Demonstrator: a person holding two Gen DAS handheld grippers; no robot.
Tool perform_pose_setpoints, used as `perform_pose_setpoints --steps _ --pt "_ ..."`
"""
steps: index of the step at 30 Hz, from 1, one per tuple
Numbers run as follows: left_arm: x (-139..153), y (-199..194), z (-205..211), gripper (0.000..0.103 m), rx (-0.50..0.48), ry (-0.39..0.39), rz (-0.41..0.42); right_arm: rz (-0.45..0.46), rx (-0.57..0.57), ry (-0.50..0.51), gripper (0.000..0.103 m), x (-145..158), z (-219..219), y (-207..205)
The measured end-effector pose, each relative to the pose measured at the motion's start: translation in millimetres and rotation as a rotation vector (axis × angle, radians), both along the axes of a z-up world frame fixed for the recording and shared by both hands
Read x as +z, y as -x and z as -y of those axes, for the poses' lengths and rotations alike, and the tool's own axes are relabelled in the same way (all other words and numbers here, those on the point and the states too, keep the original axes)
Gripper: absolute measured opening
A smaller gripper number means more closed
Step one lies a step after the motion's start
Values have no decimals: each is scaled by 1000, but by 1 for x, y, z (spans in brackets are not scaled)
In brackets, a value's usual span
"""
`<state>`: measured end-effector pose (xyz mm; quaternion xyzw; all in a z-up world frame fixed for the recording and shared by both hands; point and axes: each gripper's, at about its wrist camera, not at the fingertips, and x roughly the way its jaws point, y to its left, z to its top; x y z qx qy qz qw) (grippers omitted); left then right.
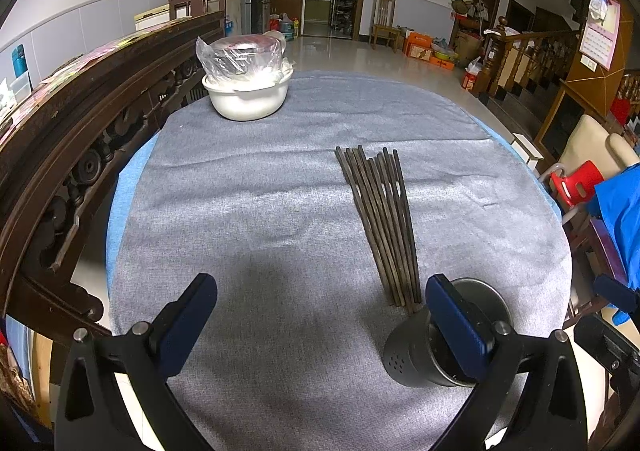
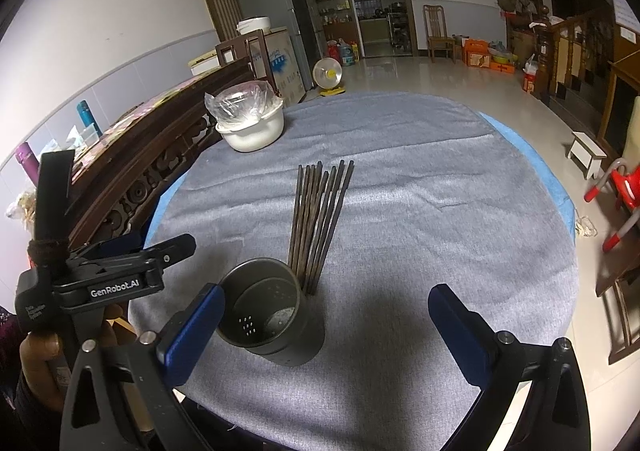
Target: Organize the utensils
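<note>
Both tongs, left (image 1: pixel 320 321) and right (image 2: pixel 326 325), gape above holder (image 2: pixel 266 311).

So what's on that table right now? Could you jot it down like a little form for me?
surface: round table under a grey cloth
utensils: bundle of dark chopsticks lying flat on the cloth
holder: empty metal cup with small holes, upright, just in front of the chopsticks
far side: white bowl with a plastic-wrapped dish on top
left claw: open, holding nothing
right claw: open, holding nothing
progress: no chopsticks in the cup yet
</note>
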<state>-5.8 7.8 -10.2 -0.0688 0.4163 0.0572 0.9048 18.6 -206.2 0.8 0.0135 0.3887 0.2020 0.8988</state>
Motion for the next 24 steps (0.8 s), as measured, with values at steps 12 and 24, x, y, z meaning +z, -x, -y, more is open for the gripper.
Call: perform_pose_setpoints --steps 12,24 --pt "-1 1 2 103 -6 2 -3 0 -3 -2 103 0 0 1" --pt "1 1 2 103 -9 3 -5 -3 0 -10 103 1 -1 1"
